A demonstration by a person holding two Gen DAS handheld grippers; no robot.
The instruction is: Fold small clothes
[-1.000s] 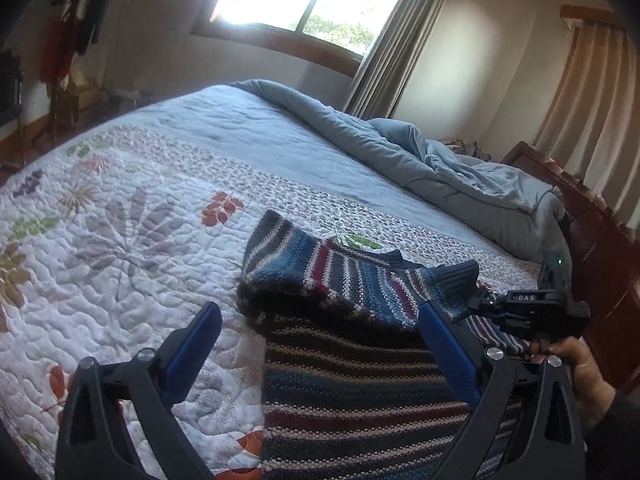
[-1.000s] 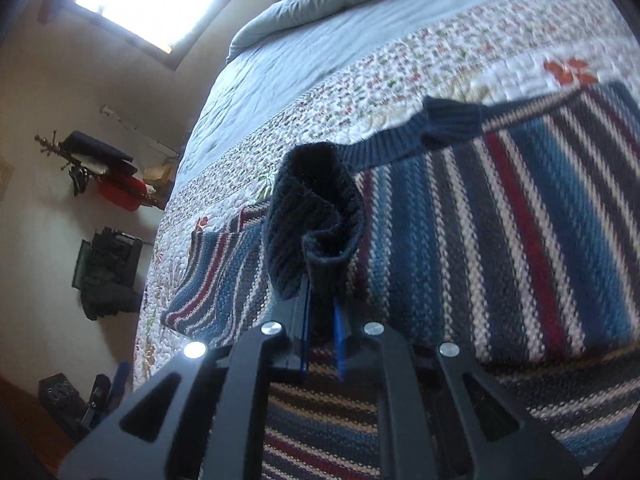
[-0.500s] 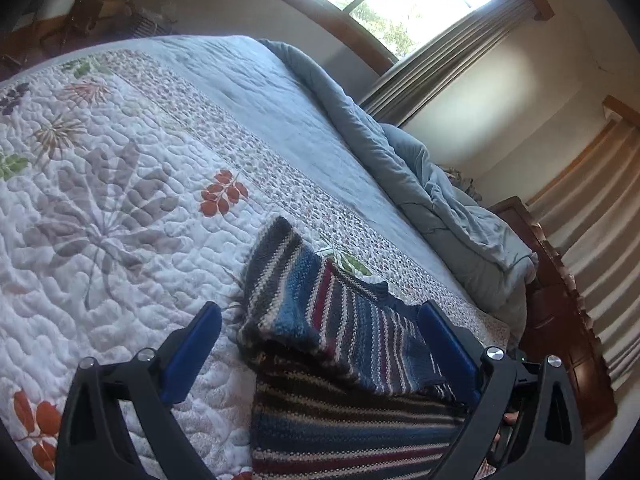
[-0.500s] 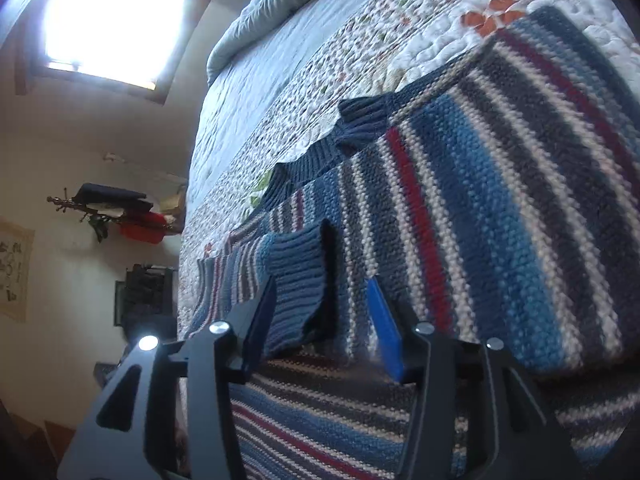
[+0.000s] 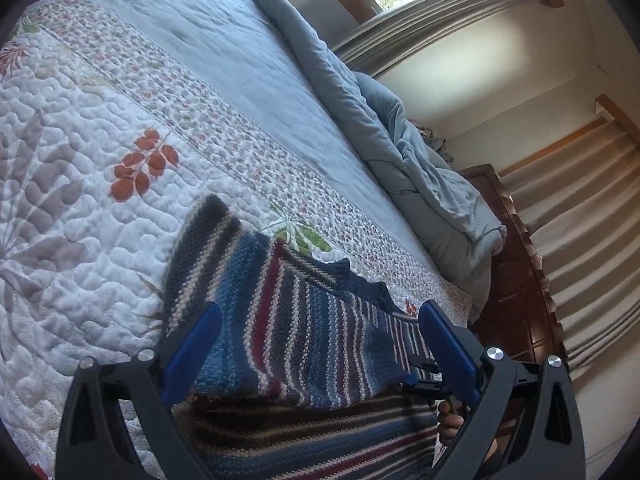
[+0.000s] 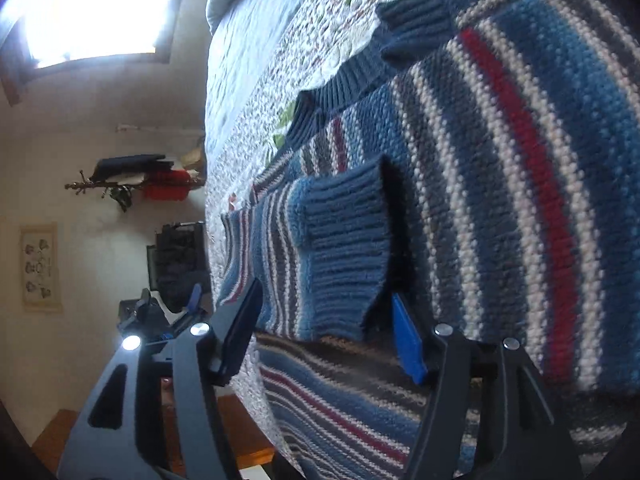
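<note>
A small knitted sweater (image 5: pixel 288 320) (image 6: pixel 520 160) with blue, red, cream and grey stripes lies on the bed, one sleeve folded across its body. My left gripper (image 5: pixel 320 344) hovers open just above the folded sleeve with nothing between its blue pads. In the right wrist view the sleeve's ribbed blue cuff (image 6: pixel 344 248) lies between the jaws of my right gripper (image 6: pixel 324 332). Those jaws are opening, and neither pad presses on the cuff. Part of the right gripper (image 5: pixel 424 380) and the hand (image 5: pixel 448 428) holding it show behind my left gripper's right finger.
A white floral quilt (image 5: pixel 80 200) covers the bed, with a rumpled blue-grey duvet (image 5: pixel 420 168) along its far side. Dark wooden furniture (image 5: pixel 516 292) and curtains (image 5: pixel 580 240) stand beyond the bed. A coat rack (image 6: pixel 136 184) and dark bags (image 6: pixel 180 264) stand by the wall.
My right gripper has opened and let go of the cuff, which now rests on the sweater's body. My left gripper, still open, has moved in over the folded sleeve and rolled.
</note>
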